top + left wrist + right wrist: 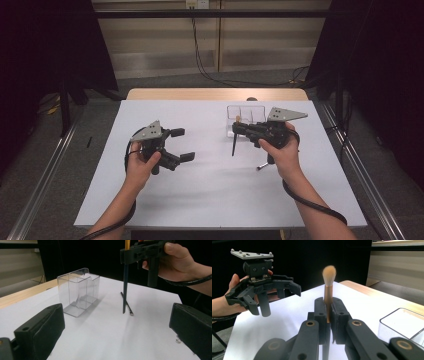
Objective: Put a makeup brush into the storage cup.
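A makeup brush (328, 272) with a tan tuft, copper ferrule and dark handle (124, 290) stands upright, tuft up. My right gripper (328, 312) is shut on its ferrule and holds it above the white table (215, 195), beside a clear compartment box (247, 112). The handle tip hangs just over the tabletop. In the high view the right gripper (236, 128) is right of centre, and the brush handle (233, 145) points down from it. My left gripper (182, 144) hovers at the left with its jaws wide apart and nothing between them. It faces the brush and the clear box (78, 291).
A thin dark stick-like tool (127, 304) with a silver tip lies on the table under the right hand (261, 166). A strip of wooden tabletop edge (215, 94) runs along the far side. Dark curtains and floor rails flank the table.
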{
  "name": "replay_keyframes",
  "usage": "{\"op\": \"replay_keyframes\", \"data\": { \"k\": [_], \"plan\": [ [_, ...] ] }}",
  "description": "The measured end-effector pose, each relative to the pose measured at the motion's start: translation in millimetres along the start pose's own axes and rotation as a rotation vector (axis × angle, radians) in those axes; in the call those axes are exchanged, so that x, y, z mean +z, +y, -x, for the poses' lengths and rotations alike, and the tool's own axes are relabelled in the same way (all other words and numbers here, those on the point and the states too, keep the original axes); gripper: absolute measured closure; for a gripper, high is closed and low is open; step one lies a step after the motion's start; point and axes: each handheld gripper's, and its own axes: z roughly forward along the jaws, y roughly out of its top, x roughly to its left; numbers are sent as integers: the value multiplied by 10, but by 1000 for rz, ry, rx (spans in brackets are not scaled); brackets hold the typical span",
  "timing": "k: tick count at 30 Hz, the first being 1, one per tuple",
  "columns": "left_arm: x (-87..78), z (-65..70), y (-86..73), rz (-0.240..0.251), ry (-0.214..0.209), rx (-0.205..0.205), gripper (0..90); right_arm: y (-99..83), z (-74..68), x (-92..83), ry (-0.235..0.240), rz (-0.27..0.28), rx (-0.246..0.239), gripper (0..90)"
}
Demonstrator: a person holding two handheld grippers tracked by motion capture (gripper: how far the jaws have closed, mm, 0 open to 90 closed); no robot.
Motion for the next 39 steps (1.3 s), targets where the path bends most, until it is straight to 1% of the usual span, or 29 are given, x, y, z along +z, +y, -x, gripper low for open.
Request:
{"op": "replay_keyframes", "data": {
  "k": [2, 6, 10, 14, 17, 22, 25, 39],
  "plan": [
    [-43, 0, -6, 5, 0, -2, 0, 1, 0, 0, -1, 0, 0, 848],
    [-134, 3, -31, -5, 7, 12, 0, 3, -7, -1, 0, 1, -2, 848],
    [-232, -8, -62, 1, 22, 8, 0, -1, -3, -3, -1, 1, -1, 848],
    [-318, -6, -88, -4, 39, 6, 0, -9, -2, -4, -3, 2, 1, 848],
    [-385, 5, -108, -2, 43, 4, 0, -11, 3, -4, -5, 3, 4, 848],
    [-482, 19, -145, -9, 56, 10, 0, -10, 9, 3, -7, 4, 7, 848],
    [-530, 24, -170, -6, 60, 0, 0, -10, 10, 5, -7, 3, 7, 848],
    [-767, 51, -256, -16, 96, -8, 0, -25, 65, -20, -23, 7, 12, 848]
  ]
}}
